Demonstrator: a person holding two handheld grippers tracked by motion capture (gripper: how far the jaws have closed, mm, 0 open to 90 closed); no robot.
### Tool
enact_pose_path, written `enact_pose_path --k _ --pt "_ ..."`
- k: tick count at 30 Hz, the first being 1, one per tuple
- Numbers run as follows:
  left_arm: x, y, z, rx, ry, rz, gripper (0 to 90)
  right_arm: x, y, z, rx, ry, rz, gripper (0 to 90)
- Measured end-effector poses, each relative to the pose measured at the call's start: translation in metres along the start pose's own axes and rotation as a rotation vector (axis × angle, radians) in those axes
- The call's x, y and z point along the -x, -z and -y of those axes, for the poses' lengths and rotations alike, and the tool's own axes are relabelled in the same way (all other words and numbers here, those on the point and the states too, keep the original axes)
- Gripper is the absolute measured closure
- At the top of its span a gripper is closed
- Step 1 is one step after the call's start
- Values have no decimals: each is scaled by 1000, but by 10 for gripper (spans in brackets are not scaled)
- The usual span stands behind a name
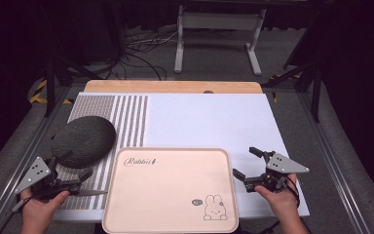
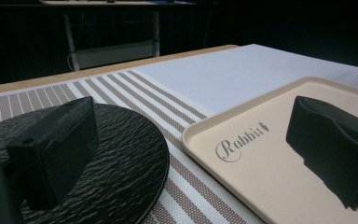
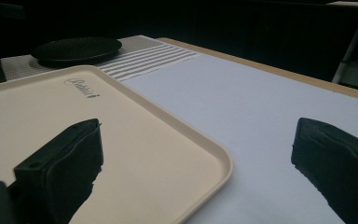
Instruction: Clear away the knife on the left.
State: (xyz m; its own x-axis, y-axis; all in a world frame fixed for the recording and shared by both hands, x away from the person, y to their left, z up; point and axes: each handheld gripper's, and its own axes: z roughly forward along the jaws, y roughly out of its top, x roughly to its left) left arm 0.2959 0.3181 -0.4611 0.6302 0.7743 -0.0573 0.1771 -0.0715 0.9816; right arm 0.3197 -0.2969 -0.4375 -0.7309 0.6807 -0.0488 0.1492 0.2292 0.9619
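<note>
Striped mat under dark plate (image 1: pixel 84 140), beside tray (image 1: pixel 170 225); both grippers (image 1: pixel 73 171) (image 1: pixel 247 163) apart, empty. Risk: nudging plate off.

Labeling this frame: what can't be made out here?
- Small grey mark beside the rabbit drawing on the tray: too small to read, high view.
- Black plate: near part hidden behind the left gripper jaw, left gripper view.
- Small dark spot on the table far edge: too small, high view.
</note>
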Motion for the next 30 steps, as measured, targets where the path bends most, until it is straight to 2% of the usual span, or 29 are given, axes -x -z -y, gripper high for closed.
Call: enact_pose_path --k 3,21,24,25,26,28,30 --pt "-1 1 0 8 17 5 44 -2 1 0 -3 15 -1 37" --pt "0 -2 0 -14 12 21 36 -1 -1 1 -13 3 -9 34" --pt "2 -4 -2 11 26 61 25 -1 -1 1 -14 8 -14 35" --pt "3 -6 -4 15 51 88 20 -1 -1 1 -13 8 -17 34" --pt "4 -7 -5 12 56 100 20 -1 -1 1 -13 8 -18 34" --pt "5 -9 -7 0 51 110 21 -1 -1 1 -13 8 -18 34" --pt "6 -11 -10 -46 23 127 21 0 -1 1 -12 6 -20 34"
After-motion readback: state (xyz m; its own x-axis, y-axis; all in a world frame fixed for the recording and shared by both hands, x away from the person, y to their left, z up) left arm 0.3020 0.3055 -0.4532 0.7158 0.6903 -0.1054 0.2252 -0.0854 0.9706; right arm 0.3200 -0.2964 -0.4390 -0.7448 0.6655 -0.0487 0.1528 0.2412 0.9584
